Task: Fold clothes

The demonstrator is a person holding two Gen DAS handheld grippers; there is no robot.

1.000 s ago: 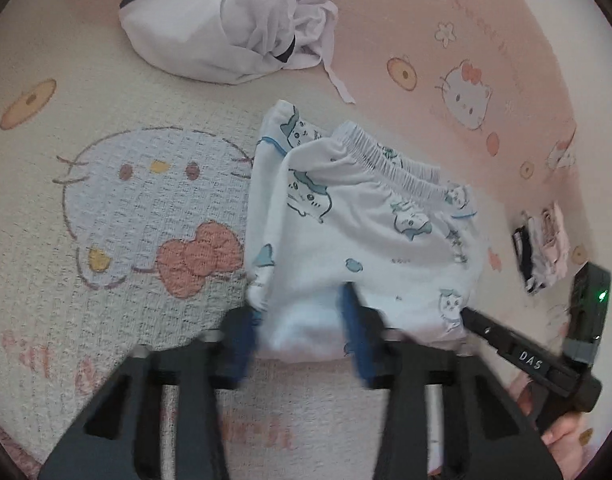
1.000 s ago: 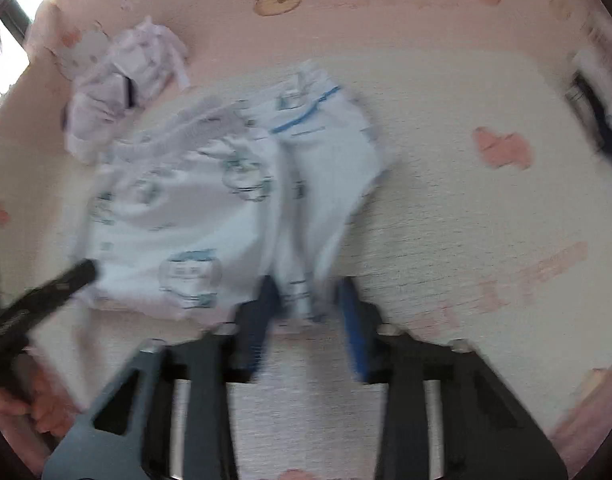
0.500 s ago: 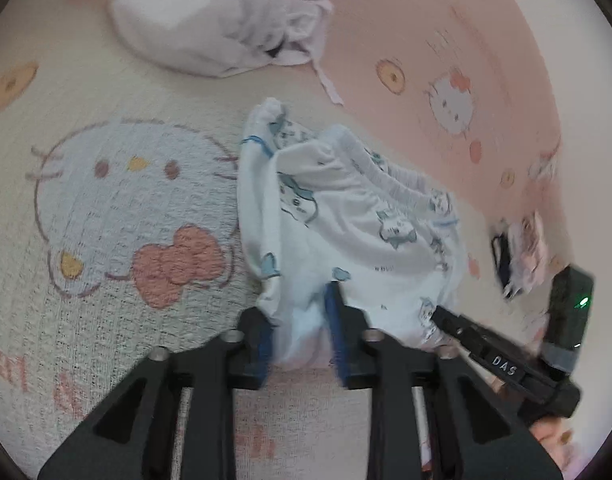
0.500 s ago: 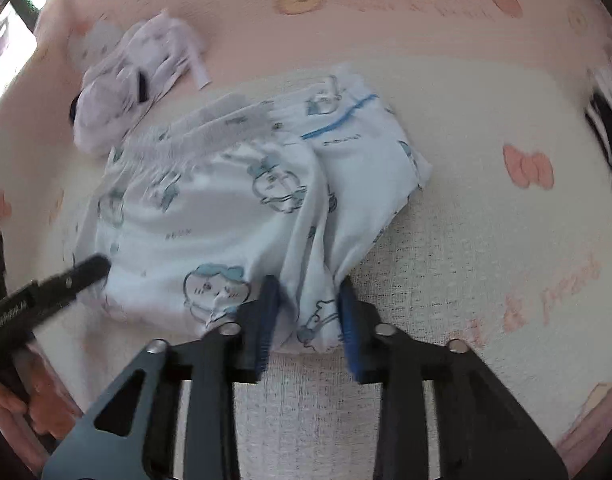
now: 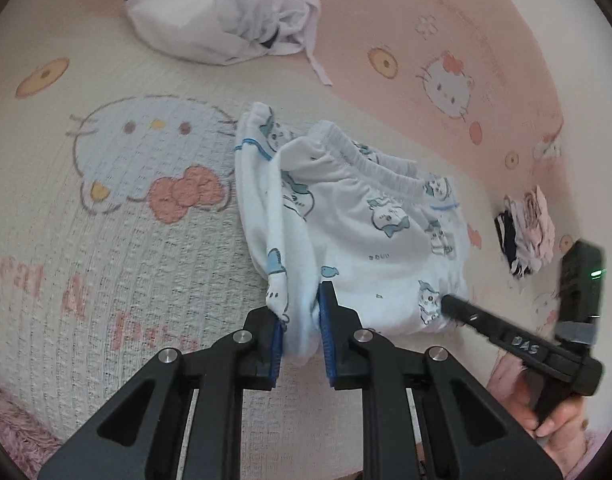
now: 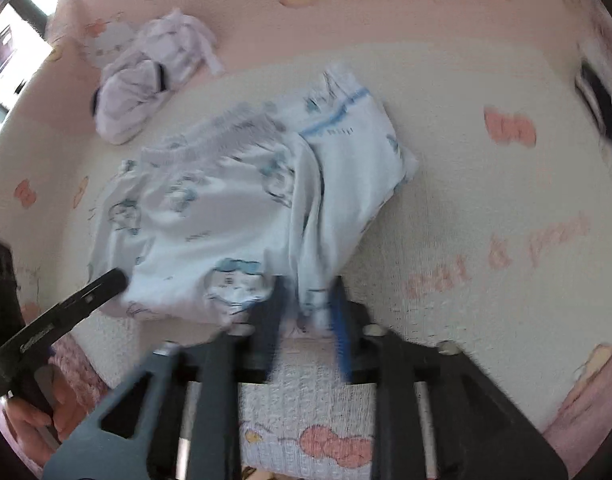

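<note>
Left tool [image 5: 300, 334] clenched on shorts [image 5: 370, 240] hem | right tool [image 6: 306, 312] jaws just opening, cloth between

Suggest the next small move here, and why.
Probably lift the right tongs clear of the shorts: their jaws have just been opening with hem between them, while the left tongs, just closed, pinch the hem too.
</note>
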